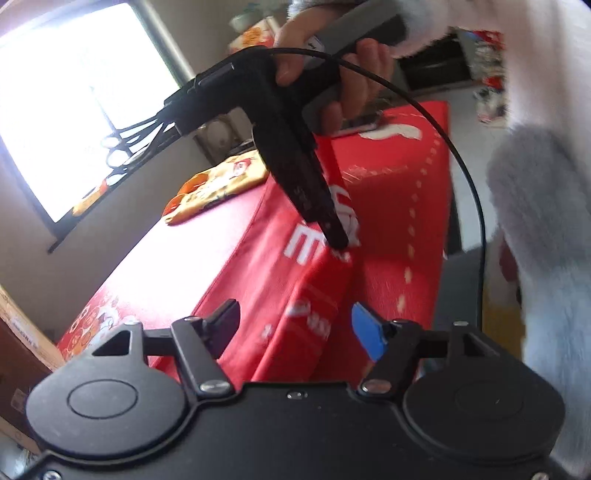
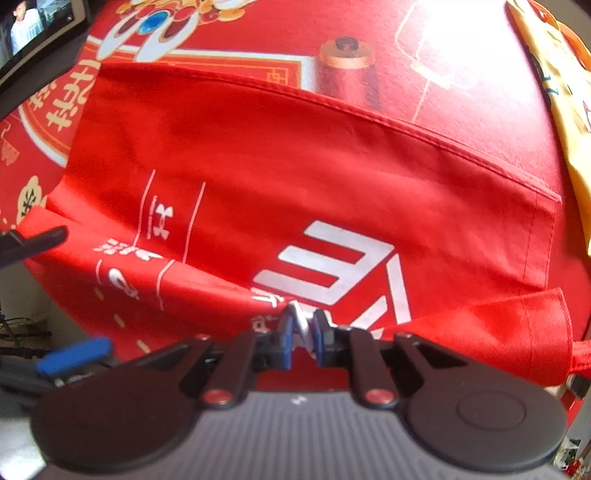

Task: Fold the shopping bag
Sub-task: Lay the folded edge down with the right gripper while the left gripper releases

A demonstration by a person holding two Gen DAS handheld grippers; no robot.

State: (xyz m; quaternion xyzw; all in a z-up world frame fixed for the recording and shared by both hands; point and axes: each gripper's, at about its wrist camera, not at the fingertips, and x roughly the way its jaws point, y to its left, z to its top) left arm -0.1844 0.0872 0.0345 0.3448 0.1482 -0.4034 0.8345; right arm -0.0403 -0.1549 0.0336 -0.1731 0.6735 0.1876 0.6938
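The red shopping bag (image 1: 388, 206) with white lettering lies flat on the table, one side folded over along a crease (image 2: 332, 107). Its red handle (image 2: 580, 354) sticks out at the right in the right wrist view. My right gripper (image 2: 301, 328) points straight down and is shut on a pinch of the bag's folded edge; in the left wrist view its tips (image 1: 334, 238) meet the fabric, with a hand on its grip. My left gripper (image 1: 295, 325) stands open at the bag's near corner, pads off the cloth. Its fingers (image 2: 40, 236) show at the left edge.
A red tablecloth (image 2: 229, 33) with festive prints covers the table. A yellow patterned cloth bag (image 1: 218, 184) lies beyond the red bag. A bright window (image 1: 74, 110) is at the left, cardboard boxes (image 1: 18, 332) below it, and a fluffy sleeve (image 1: 532, 206) at the right.
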